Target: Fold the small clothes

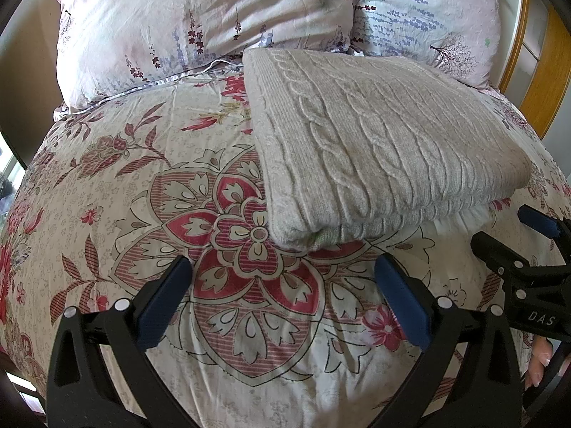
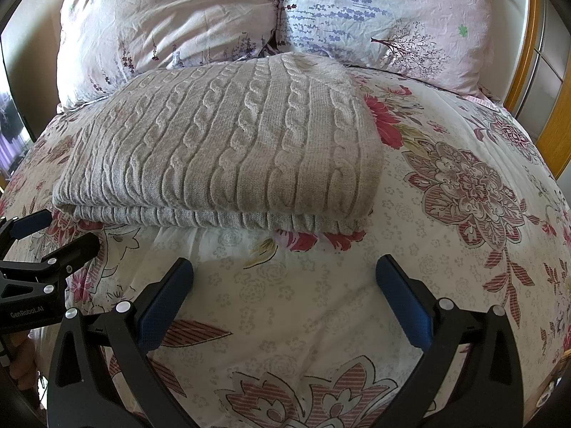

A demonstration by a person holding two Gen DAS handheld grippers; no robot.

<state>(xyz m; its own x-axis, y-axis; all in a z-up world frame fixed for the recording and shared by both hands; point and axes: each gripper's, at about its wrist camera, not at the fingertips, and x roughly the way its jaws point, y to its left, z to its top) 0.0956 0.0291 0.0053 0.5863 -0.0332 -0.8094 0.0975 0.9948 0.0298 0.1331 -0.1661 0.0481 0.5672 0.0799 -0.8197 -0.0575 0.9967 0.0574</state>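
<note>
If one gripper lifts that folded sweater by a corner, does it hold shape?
Probably not. The sweater is soft cable knit in stacked layers, so it would likely droop and unfold. It looks thick, so fairly heavy. The knit should grip the pads well.

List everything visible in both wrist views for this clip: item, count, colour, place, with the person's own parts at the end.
sweater: 1, beige-grey cable knit, folded, lying on the duvet in front of the pillows.
duvet: 1, cream with red and pink flowers, covering the bed.
pillows: 2, pale pink with purple sprigs, side by side at the head of the bed.
bed frame: 1, orange wood, far right edge.
left gripper: 1, black with blue pads, open, above the duvet, short of the sweater.
right gripper: 1, black with blue pads, open, above the duvet, short of the sweater.
</note>
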